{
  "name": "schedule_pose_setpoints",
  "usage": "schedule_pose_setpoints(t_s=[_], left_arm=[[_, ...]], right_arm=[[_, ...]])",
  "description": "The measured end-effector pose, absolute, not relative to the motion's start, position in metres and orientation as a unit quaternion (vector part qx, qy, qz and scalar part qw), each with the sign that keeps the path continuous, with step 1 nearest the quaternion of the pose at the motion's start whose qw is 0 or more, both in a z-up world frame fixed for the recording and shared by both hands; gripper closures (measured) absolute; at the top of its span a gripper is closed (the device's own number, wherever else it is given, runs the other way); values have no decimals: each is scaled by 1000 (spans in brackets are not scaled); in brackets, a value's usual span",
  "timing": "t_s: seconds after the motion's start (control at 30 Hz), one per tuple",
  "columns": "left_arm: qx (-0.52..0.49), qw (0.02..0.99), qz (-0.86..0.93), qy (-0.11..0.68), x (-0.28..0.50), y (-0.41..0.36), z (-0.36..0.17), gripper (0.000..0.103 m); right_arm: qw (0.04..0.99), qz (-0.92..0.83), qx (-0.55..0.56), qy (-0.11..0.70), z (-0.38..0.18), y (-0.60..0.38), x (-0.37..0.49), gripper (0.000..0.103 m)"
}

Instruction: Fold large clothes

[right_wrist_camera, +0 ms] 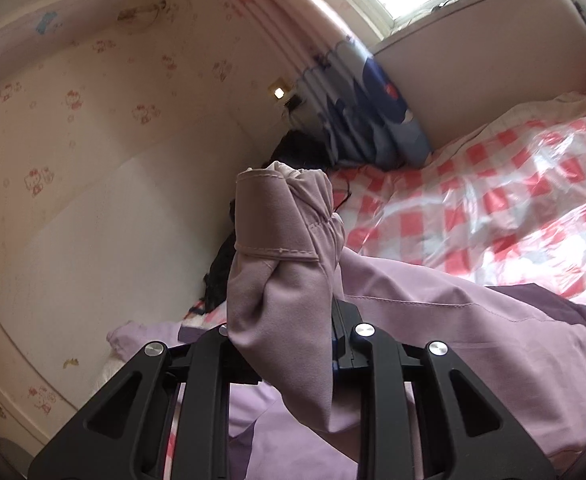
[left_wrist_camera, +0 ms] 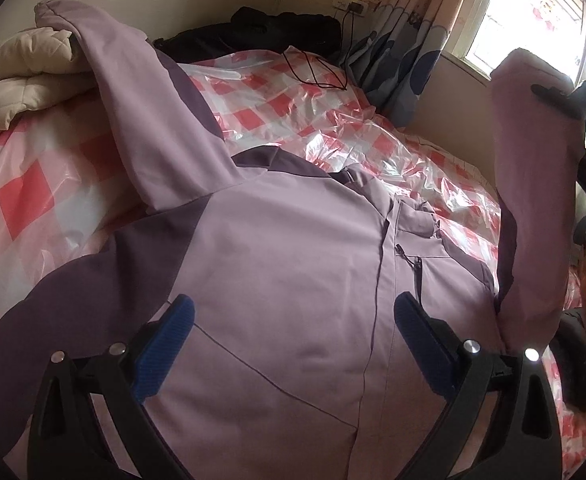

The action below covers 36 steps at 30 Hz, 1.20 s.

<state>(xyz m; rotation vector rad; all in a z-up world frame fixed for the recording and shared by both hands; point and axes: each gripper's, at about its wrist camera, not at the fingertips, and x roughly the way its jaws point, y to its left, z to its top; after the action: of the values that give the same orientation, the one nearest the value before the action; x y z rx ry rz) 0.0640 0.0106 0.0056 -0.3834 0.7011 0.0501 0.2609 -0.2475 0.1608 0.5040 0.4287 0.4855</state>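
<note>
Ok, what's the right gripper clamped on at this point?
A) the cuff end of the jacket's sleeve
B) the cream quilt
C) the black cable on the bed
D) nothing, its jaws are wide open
A: in the right wrist view the right gripper is shut on the lilac sleeve, whose stitched cuff sticks up past the jaws; the left wrist view shows the sleeve lifted off the bed.
</note>
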Motion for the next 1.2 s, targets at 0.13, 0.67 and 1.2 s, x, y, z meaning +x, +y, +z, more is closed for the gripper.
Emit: schedule_pose_setpoints(t_s=[0.13,0.67,1.2], left_arm=[[-184,918,26,350,66,11,4,7],[-194,906,32,374,70,13,-5,7],[-191,904,33,382,66,7,-8,7]], right_arm=[[912,252,224,232,135,-208,267,82],[892,261,184,319,49,-135,299,81],[875,254,145,385,-20,-108,326,77]])
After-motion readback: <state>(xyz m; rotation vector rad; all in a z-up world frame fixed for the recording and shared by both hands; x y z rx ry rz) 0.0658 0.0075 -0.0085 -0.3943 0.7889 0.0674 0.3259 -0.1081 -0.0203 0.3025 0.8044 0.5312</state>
